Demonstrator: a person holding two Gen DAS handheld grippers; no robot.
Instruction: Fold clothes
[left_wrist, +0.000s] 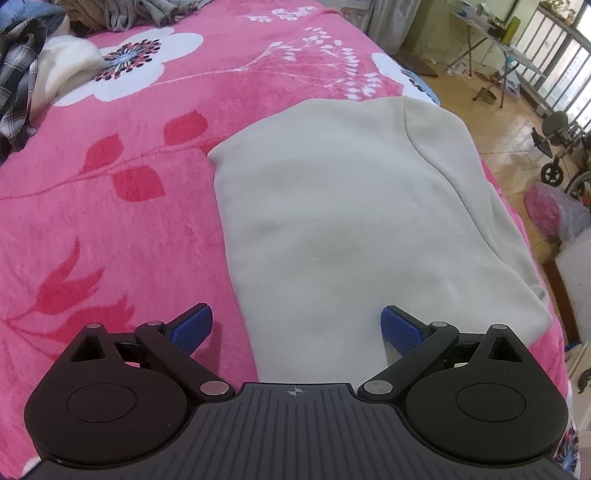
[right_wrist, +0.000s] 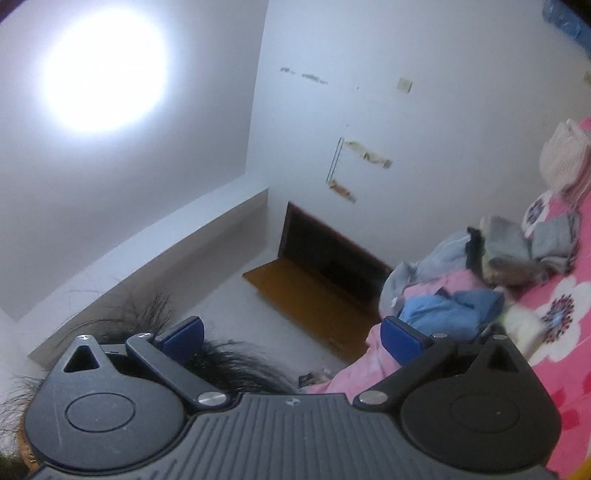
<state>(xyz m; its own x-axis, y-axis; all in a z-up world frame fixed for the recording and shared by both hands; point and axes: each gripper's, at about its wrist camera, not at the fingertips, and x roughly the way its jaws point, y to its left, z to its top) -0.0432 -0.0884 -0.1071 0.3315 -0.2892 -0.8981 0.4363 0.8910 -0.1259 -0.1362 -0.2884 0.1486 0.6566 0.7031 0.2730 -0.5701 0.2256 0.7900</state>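
A pale beige garment (left_wrist: 340, 206) lies folded flat on the pink flowered blanket (left_wrist: 122, 206), reaching to the bed's right edge. My left gripper (left_wrist: 297, 326) hangs open just above its near end, blue pads wide apart, the left pad over the blanket and the right pad over the cloth, with nothing gripped. In the right wrist view my right gripper (right_wrist: 291, 336) is open and empty, raised and tilted toward the white wall and ceiling. A heap of unfolded clothes (right_wrist: 476, 280) in blue, grey and pink lies on the bed beyond its right finger.
More crumpled clothes (left_wrist: 26, 74), plaid and white, sit at the bed's far left. Right of the bed are a wooden floor, a folding table (left_wrist: 491, 40) and a wheelchair (left_wrist: 561, 147). A person's dark hair (right_wrist: 229, 362) shows just behind the right gripper. A ceiling lamp (right_wrist: 103, 70) glares.
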